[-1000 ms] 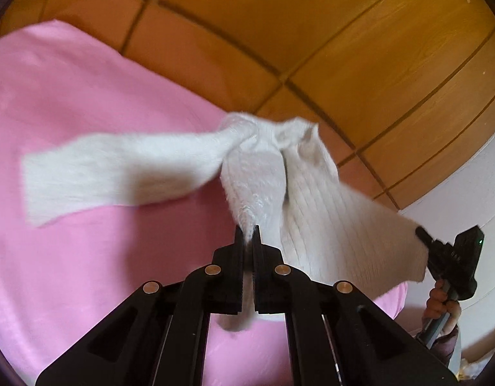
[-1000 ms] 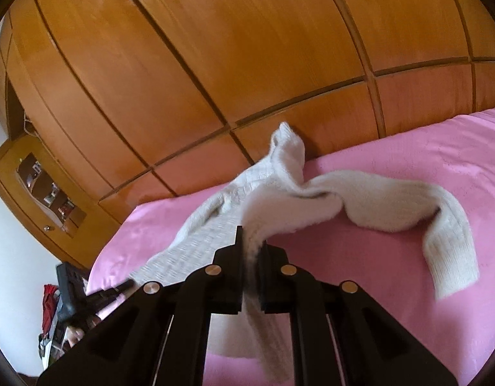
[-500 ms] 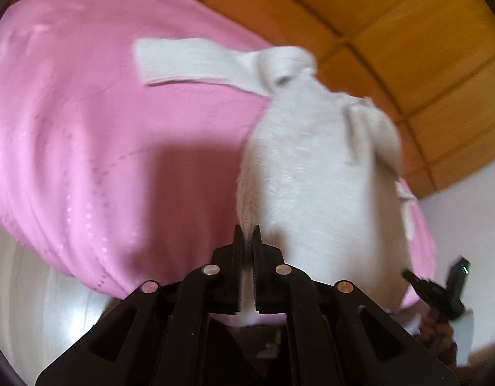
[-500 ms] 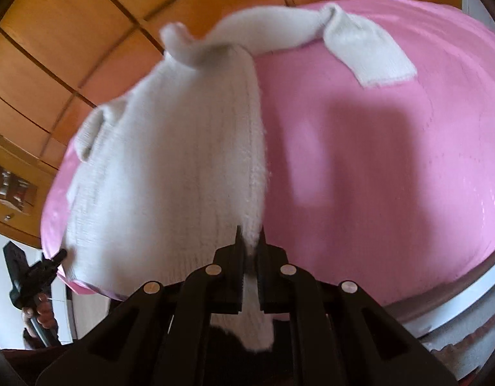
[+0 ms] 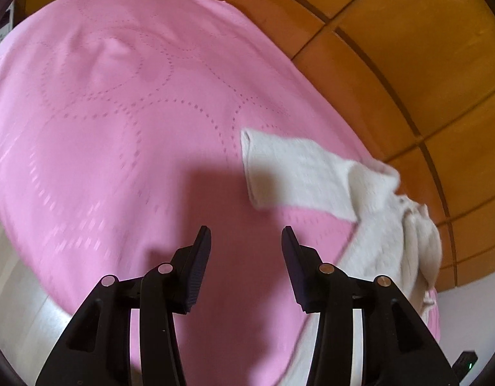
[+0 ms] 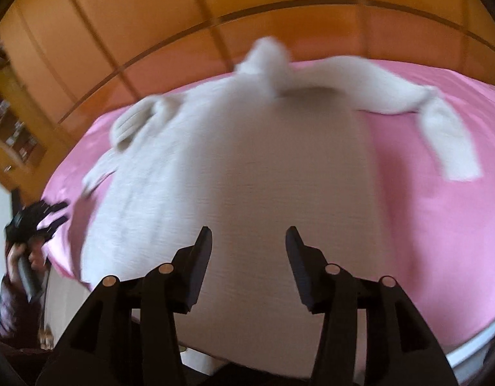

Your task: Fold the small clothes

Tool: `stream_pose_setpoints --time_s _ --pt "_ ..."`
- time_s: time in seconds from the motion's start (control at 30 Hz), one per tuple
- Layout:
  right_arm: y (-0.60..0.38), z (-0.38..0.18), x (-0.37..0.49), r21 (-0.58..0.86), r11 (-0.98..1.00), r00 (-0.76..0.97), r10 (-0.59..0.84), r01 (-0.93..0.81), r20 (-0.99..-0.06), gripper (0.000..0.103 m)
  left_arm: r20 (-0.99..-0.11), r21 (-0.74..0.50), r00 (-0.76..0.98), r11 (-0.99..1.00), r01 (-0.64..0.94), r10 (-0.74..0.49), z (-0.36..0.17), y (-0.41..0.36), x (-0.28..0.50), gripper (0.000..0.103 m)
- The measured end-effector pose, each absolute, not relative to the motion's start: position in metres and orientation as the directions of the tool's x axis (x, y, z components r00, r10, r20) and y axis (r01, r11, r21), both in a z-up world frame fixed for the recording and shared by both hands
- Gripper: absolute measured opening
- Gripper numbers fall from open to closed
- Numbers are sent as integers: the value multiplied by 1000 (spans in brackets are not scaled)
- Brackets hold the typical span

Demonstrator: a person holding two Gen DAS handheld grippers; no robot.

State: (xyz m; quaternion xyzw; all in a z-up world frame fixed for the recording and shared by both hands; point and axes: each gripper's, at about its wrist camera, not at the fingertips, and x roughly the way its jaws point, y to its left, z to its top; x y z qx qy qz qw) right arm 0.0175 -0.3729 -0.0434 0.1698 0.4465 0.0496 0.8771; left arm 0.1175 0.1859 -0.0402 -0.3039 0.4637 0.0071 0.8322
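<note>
- Left wrist view: left gripper [image 5: 245, 234] spread wide, jaws well apart, nothing between them, only pink bedspread [image 5: 118, 128] showing in the gap.
- Bedspread stitched with dotted curving lines, draped over the bed edge at lower left, pale floor [image 5: 15, 289] below it.
- White knit sweater [image 5: 385, 234] lying on the bedspread to the right of the gripper, not touching it.
- One sleeve [image 5: 289, 173] stretched out leftward from the body, cuff end flat on the pink cloth, partly in shadow.
- Sweater body running down the right side toward the bed's edge, bunched folds near its far rim.
- Wooden panelled wall [image 5: 392, 48] behind the bed, dark grooves between panels.
- Small black device with a green light [image 5: 466, 362] at the lower right corner, mostly cut off.
- Right wrist view: right gripper [image 6: 249, 238] likewise spread, jaws apart and gripping nothing, hanging over the sweater [image 6: 247, 177]; contact with the knit impossible to tell.
- Sweater body spread broad on the bedspread [image 6: 424, 209], hem nearest the camera, blurred throughout.
- Neck area [image 6: 266, 54] bunched up at the far end, near the wooden panelling [image 6: 183, 25].
- Right-hand sleeve [image 6: 392, 93] stretched sideways, then bent down to a cuff on the pink cloth.
- Other sleeve [image 6: 134, 122] folded close against the body at left.
- Left gripper [image 6: 51, 218] visible at far left beside the bed's edge, fingers parted, held by a hand [image 6: 22, 254].
- Wooden shelf unit [image 6: 12, 135] at far left, contents too blurred to name.
</note>
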Motion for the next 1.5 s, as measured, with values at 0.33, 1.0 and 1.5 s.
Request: stream_pose_setpoints --time_s 0.33,1.0,1.5 --pt "-271 -68 64 360 920 510 387 -155 -768 48 -777 -481 570 835 -267 -266 -58 178 196 5" --pt "-255 -96 82 387 906 423 423 -171 -801 60 -455 -223 848 887 -404 272 105 283 210 4" --pt "-245 -97 90 369 912 429 410 -179 -805 72 -781 -133 573 831 -541 248 -28 290 230 39"
